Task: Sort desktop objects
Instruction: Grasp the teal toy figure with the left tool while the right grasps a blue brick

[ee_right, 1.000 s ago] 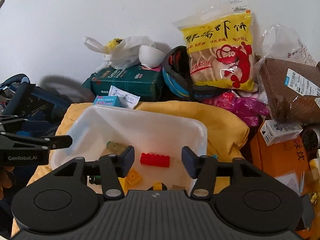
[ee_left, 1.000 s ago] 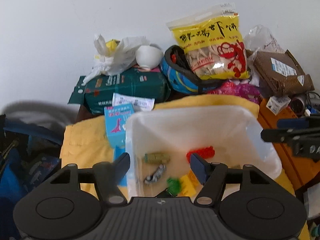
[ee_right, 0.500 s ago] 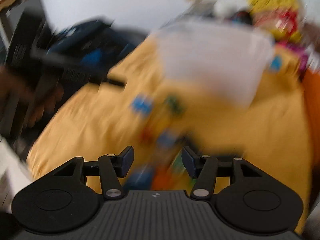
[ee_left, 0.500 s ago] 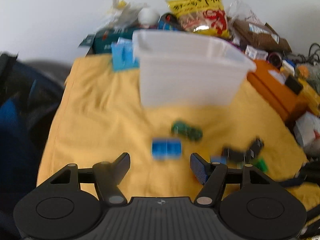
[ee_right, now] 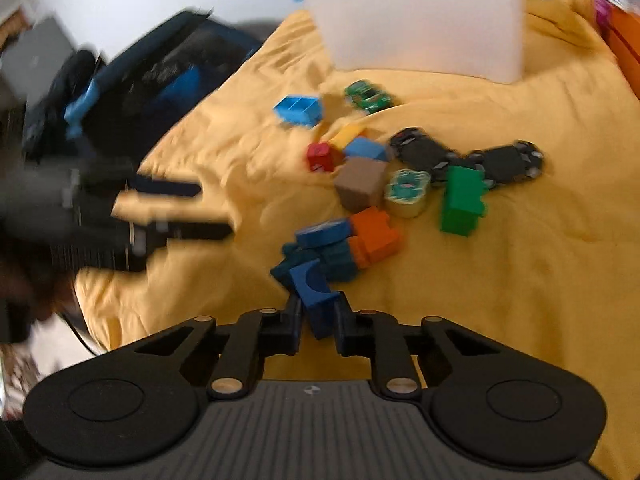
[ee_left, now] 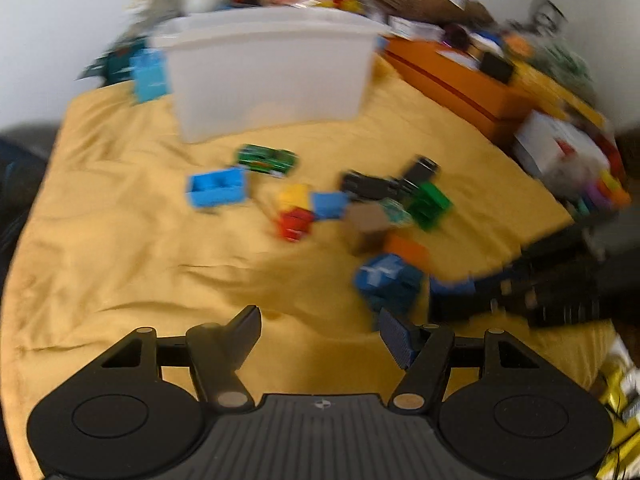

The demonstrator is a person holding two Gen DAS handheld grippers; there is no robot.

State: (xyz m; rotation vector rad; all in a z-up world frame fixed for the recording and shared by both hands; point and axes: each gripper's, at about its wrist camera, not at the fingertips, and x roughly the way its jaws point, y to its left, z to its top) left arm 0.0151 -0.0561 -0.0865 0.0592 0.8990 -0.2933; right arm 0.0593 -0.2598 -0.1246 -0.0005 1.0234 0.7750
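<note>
A white plastic bin stands at the far end of a yellow cloth; it also shows in the right wrist view. Loose toys lie in front of it: a light blue brick, a green toy car, a red brick, a green brick, an orange brick and black toy cars. My right gripper is shut on a dark blue arch block at the near edge of the pile. My left gripper is open and empty above bare cloth.
An orange box and mixed clutter line the right side. Snack bags and boxes are piled behind the bin. A dark bag lies off the cloth's left edge. The left gripper shows blurred in the right wrist view.
Both grippers have pulled back from over the bin to low above the cloth. The right gripper, open before, has closed on the dark blue arch block.
</note>
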